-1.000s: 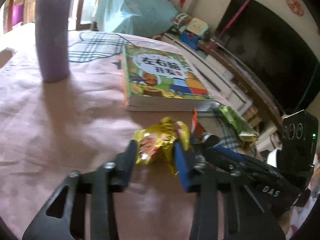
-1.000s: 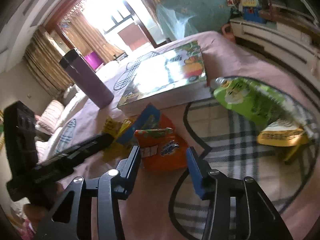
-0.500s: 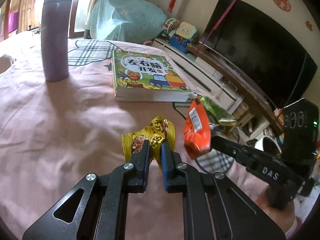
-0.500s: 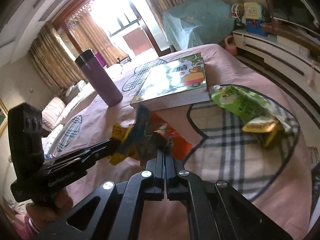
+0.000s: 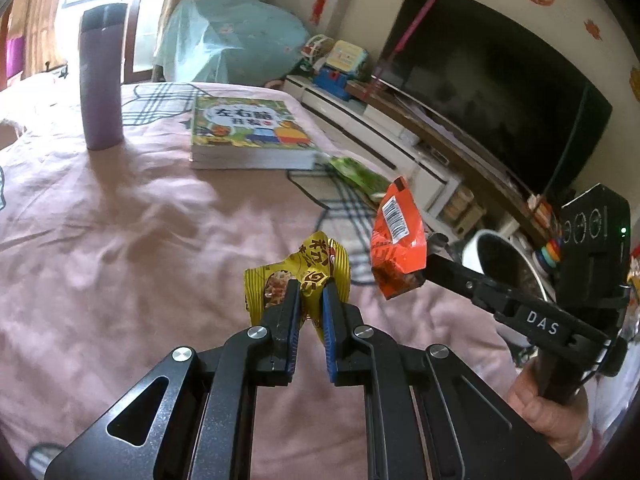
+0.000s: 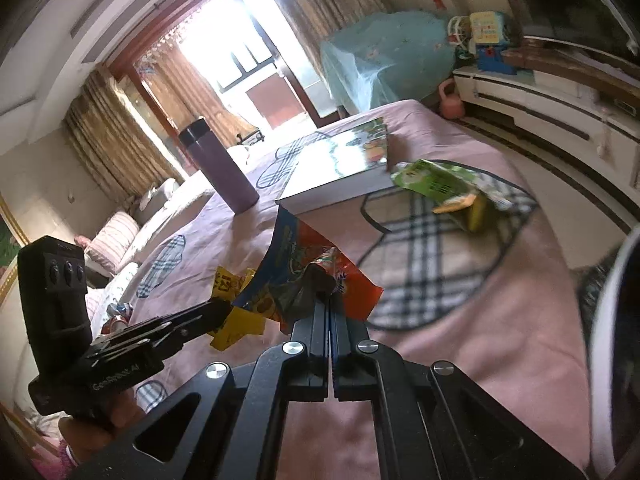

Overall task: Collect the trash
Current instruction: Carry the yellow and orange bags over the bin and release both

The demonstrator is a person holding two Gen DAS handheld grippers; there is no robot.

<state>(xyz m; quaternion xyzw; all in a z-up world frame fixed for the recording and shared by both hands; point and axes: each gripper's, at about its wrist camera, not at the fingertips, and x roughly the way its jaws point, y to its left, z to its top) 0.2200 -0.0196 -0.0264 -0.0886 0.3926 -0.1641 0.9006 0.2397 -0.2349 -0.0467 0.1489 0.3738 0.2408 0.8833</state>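
Note:
My left gripper (image 5: pixel 311 289) is shut on a crumpled yellow snack wrapper (image 5: pixel 316 260) and holds it above the pink tablecloth (image 5: pixel 120 240). My right gripper (image 6: pixel 329 300) is shut on an orange snack wrapper (image 6: pixel 312 264), which also shows in the left wrist view (image 5: pixel 396 240), lifted off the table. A green wrapper (image 6: pixel 432 180) and a small yellow wrapper (image 6: pixel 460 202) lie on the plaid patch beside the book. A white bin with a dark liner (image 5: pixel 508 264) stands past the table's right edge, below the right gripper; its rim shows in the right wrist view (image 6: pixel 608 320).
A colourful children's book (image 5: pixel 248 132) lies at the table's far middle. A tall purple flask (image 5: pixel 100 76) stands at the far left. A TV (image 5: pixel 500 92) on a white cabinet (image 5: pixel 380 136) runs along the right wall. A sofa (image 6: pixel 116 240) is beyond the table.
Both grippers shut on their wrappers and lifted them off the cloth. Both moved back and toward the bin side, away from the book.

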